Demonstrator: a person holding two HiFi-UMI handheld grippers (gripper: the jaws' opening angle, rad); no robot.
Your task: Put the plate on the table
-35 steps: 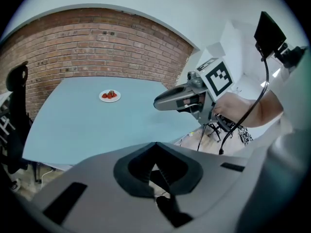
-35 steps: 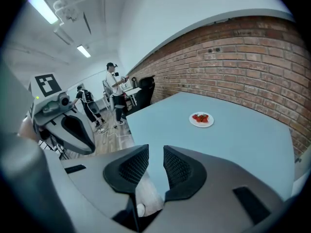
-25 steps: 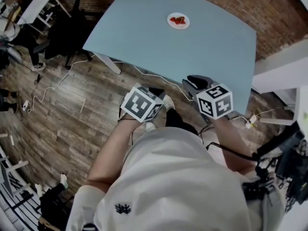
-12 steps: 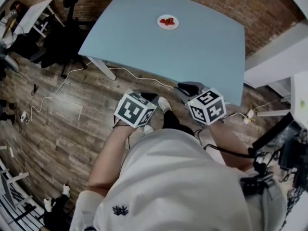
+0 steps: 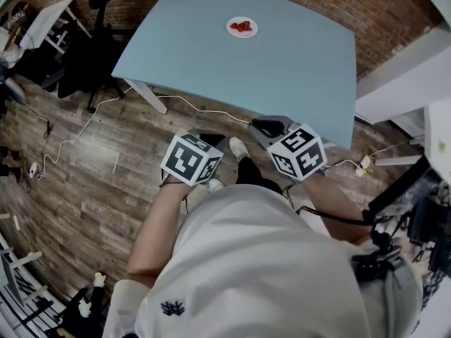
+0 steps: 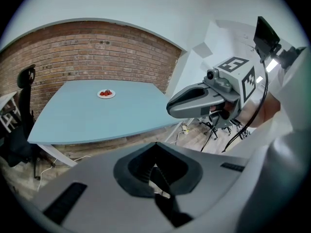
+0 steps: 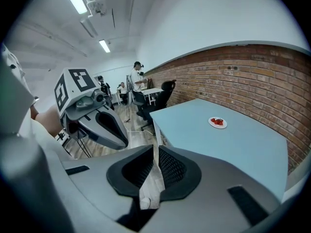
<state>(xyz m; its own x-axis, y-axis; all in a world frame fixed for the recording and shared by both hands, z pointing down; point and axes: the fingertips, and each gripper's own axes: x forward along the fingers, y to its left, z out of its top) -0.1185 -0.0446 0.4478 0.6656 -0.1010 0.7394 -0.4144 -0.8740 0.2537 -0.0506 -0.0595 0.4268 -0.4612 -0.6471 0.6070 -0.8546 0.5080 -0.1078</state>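
Observation:
A small white plate [image 5: 242,27] with red pieces of food on it rests on the far part of the light blue table [image 5: 296,76]. It also shows as the plate [image 6: 106,94] and the plate [image 7: 217,122] in the gripper views. My left gripper [image 5: 210,139] hangs over the wooden floor, short of the table's near edge, shut and holding nothing. My right gripper [image 5: 268,127] is beside it just below the table's near corner, also shut and holding nothing. Each one's jaws meet in its own view: left gripper [image 6: 156,143], right gripper [image 7: 155,147].
A black office chair [image 5: 88,51] and a white desk [image 5: 49,13] stand left of the table. Cables [image 5: 84,129] trail across the wooden floor. White furniture [image 5: 402,69] flanks the table's right side, with a brick wall [image 6: 97,52] behind. People [image 7: 137,76] stand far off.
Both grippers and the person's body have drawn back a little from the table's near edge and drifted left. The plate has stayed on the table. Both grippers remain shut.

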